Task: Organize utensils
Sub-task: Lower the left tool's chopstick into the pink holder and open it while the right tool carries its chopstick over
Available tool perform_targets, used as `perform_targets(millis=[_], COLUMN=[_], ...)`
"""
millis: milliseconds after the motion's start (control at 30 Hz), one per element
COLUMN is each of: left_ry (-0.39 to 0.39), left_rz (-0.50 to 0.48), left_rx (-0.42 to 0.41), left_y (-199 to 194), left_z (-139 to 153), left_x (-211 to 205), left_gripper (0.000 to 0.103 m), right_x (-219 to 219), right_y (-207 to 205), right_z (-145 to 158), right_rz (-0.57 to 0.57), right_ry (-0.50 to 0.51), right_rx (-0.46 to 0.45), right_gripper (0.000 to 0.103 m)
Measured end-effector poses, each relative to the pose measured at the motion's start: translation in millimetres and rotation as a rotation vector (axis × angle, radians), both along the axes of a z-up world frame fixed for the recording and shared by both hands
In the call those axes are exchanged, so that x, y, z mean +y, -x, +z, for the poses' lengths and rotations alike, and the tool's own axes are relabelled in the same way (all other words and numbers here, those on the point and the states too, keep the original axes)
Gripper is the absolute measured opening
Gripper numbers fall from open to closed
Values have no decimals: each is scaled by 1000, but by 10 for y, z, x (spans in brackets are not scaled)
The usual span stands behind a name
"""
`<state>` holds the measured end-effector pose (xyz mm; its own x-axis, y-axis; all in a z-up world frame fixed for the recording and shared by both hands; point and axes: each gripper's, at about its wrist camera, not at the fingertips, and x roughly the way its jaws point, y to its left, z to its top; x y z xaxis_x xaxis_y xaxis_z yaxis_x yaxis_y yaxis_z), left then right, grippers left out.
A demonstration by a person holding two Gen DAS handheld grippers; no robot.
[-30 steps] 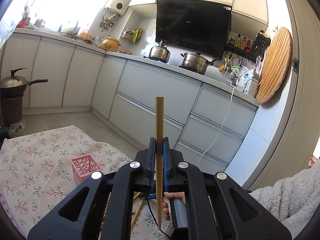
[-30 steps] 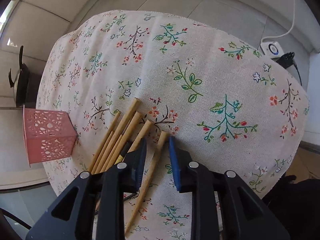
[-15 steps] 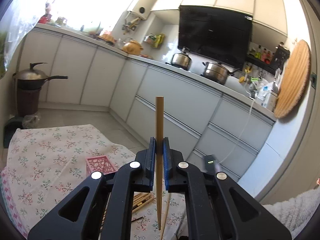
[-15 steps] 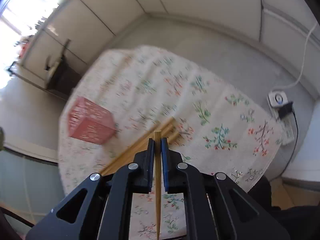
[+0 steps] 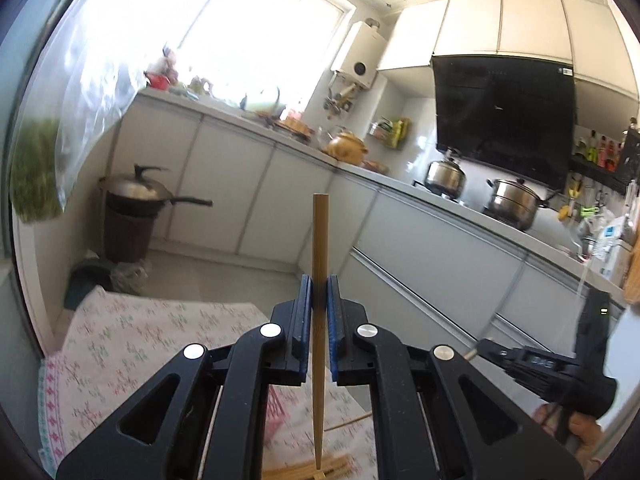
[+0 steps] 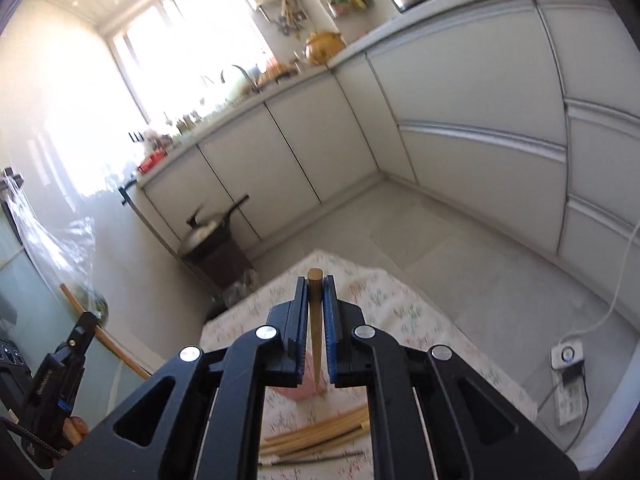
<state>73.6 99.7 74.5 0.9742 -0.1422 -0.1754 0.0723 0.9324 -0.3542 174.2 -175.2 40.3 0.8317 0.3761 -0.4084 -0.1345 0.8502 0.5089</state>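
Each hand carries one wooden chopstick, and both grips look chosen for dropping the sticks end-first into a holder. The left gripper (image 5: pixel 319 300) has its jaws closed tight on a chopstick (image 5: pixel 320 240) that stands upright, the blunt end well above the blue pads and the thin end hanging below them, over the table (image 5: pixel 120 344). The right gripper (image 6: pixel 316 304) likewise has its jaws pinched shut on a second chopstick (image 6: pixel 315 280), gripped nearer its thick end, so only a short stub shows above the pads and the taper points down. Holding them vertical, thin end down, suits sliding them into the pink perforated holder (image 5: pixel 276 408), which sits on the flowered tablecloth under both grippers; in the right wrist view only a blurred pink patch (image 6: pixel 304 390) of it shows between the jaw arms.

The rest of the utensils lie loose on the cloth as a bundle of chopsticks (image 6: pixel 316 432), roughly side by side and near the holder, waiting their turn. A thin dark stick (image 6: pixel 316 458) lies just beside them.

Count: two grippers, two chopsticks held, one holder. In the loose bundle about four or five pale sticks can be made out, but the gripper bodies hide part of it, so the exact number cannot be told. Whether any stick is in the holder already is also hidden.
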Motion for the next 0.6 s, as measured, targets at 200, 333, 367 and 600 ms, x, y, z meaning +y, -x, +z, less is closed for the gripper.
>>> perform_targets(millis=[200,333,367,600], left_ry=[-74,-69,-62,-34], left_rz=[121,177,184,187], left_rx=[-3,44,59,185], left_y=[-427,-699,-765,-990], left_z=[43,-188,-267,-654], left_x=[-63,40,71,241], left_gripper=[7,8,8,10], right_x=[68,216,248,581], right_y=[-358,-590,-614,-826], right_z=[148,122,102,-1], right_rz=[22,46,51,88], right_ry=[-58,-49,-49,6], right_rx=[-28,-17,-10,8], right_gripper=[8,8,8,8])
